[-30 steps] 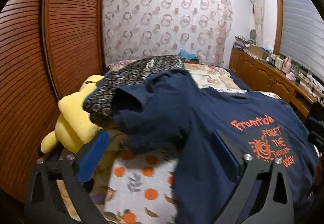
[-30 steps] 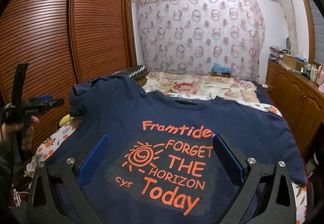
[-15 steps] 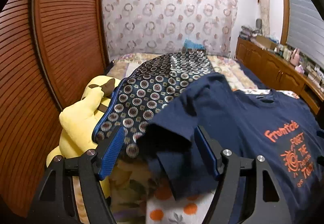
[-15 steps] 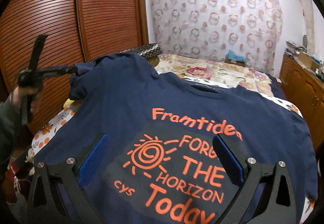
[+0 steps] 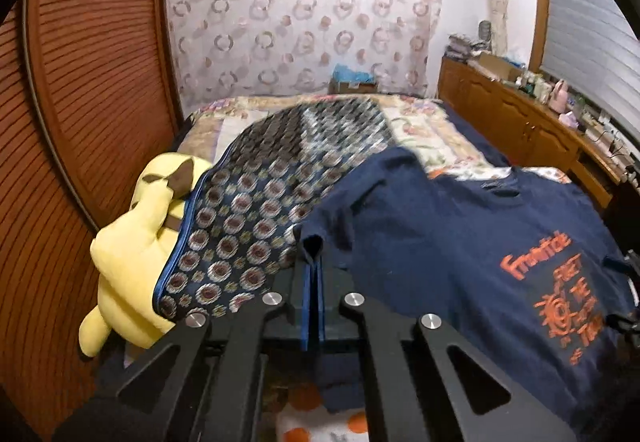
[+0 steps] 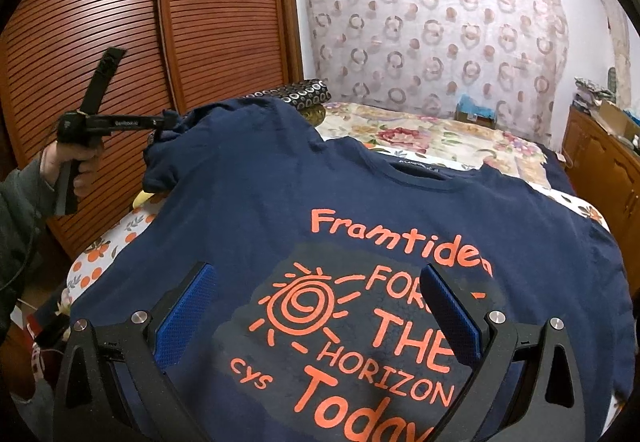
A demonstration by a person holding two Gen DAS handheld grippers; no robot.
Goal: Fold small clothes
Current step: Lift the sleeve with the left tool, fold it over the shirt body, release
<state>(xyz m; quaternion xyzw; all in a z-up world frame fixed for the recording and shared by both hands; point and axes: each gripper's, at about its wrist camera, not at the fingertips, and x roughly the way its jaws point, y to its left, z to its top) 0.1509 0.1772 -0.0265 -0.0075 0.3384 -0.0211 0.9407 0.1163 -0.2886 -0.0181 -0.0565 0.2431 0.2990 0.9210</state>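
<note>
Navy T-shirt (image 6: 360,202) spread print-up on bed (image 6: 440,138). Left gripper (image 5: 313,262) clamped on sleeve hem, at shirt's edge beside patterned cloth (image 5: 256,210) and yellow plush (image 5: 132,254). Right gripper (image 6: 316,306) jaws apart, hovering over print, holding nothing. Bare floral bedding beyond collar.

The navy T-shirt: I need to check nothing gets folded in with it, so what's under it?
Under the navy T-shirt shows an orange-dotted sheet, a yellow bit beneath the sleeve that the left gripper pinches. Anything beneath its middle is covered.
</note>
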